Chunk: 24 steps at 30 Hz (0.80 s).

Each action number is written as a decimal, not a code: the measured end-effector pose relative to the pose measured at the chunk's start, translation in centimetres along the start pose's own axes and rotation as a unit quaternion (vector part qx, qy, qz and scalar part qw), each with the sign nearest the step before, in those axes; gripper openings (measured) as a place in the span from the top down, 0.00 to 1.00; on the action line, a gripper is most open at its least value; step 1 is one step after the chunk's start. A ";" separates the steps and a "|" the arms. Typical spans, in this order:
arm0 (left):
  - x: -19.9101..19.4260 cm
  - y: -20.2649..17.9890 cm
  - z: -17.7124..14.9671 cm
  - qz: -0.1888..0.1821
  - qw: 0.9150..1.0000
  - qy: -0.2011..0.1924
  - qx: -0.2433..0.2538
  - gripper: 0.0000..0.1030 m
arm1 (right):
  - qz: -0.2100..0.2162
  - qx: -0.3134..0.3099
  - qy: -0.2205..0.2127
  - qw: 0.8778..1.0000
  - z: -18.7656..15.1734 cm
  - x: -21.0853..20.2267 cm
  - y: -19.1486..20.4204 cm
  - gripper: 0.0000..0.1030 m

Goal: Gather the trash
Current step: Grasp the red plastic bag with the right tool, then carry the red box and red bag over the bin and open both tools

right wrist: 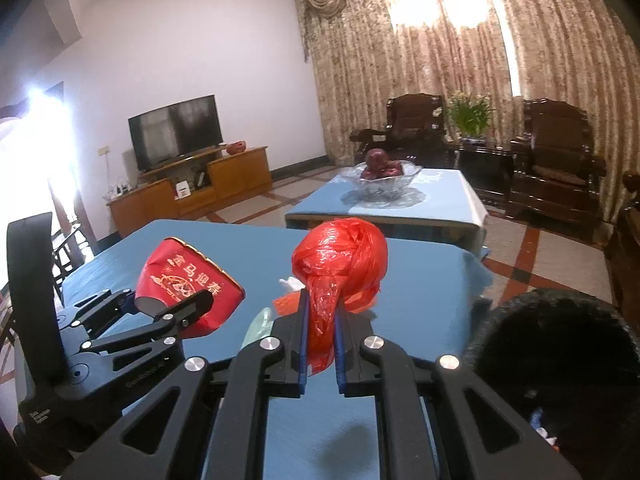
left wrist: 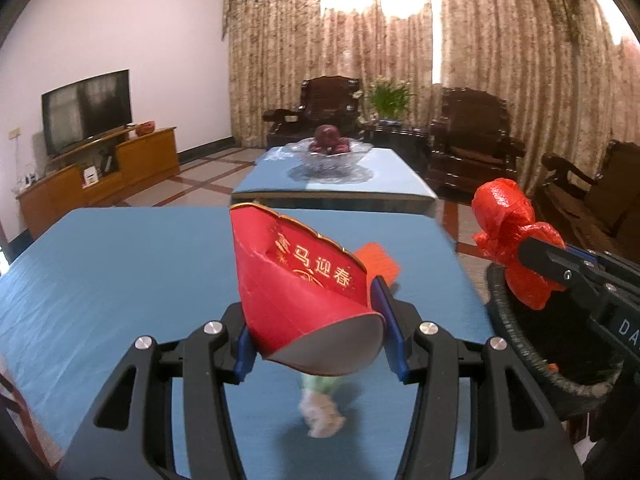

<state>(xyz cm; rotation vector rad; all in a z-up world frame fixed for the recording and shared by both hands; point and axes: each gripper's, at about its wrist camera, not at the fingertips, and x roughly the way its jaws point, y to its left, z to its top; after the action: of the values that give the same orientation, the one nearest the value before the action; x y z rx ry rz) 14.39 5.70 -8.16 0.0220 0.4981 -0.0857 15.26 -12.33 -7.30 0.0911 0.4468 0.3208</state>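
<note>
My left gripper [left wrist: 320,320] is shut on a red paper envelope [left wrist: 296,280] with gold lettering and holds it above the blue table [left wrist: 120,280]; it also shows in the right wrist view [right wrist: 184,280]. My right gripper [right wrist: 322,312] is shut on a knotted red plastic bag [right wrist: 340,264], held above the table's right part; in the left wrist view the bag [left wrist: 508,236] hangs over the dark trash bin [left wrist: 516,344]. An orange scrap [left wrist: 378,260] and a pale green-white wrapper [left wrist: 322,412] lie on the table.
The dark bin [right wrist: 560,344] stands beside the table's right edge. A second blue table [left wrist: 332,184] with a glass fruit bowl [left wrist: 332,152] stands beyond. Dark wooden armchairs [left wrist: 468,140], a TV [left wrist: 86,110] on a wooden cabinet, and curtains line the room.
</note>
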 end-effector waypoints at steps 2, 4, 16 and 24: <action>-0.1 -1.3 0.3 -0.012 1.000 -0.003 0.004 0.52 | -0.009 0.003 -0.004 1.000 0.2 -0.8 -1.0 0.90; 0.0 -2.3 0.5 -0.023 1.000 -0.004 0.005 0.52 | -0.019 0.005 -0.007 1.000 0.2 -1.6 -2.0 0.90; 0.8 -10.2 1.3 -0.098 0.995 -0.013 0.020 0.52 | -0.098 0.024 -0.016 0.995 -0.5 -5.9 -8.6 0.90; 1.5 -15.6 1.3 -0.145 0.989 -0.017 0.035 0.52 | -0.151 0.042 -0.016 0.987 -1.5 -8.2 -13.4 0.90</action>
<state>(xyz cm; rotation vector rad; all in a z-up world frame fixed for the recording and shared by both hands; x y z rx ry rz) 14.94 -10.01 -7.77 0.0160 0.4616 -0.3877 11.39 -27.64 -7.37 0.1094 0.4357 0.0014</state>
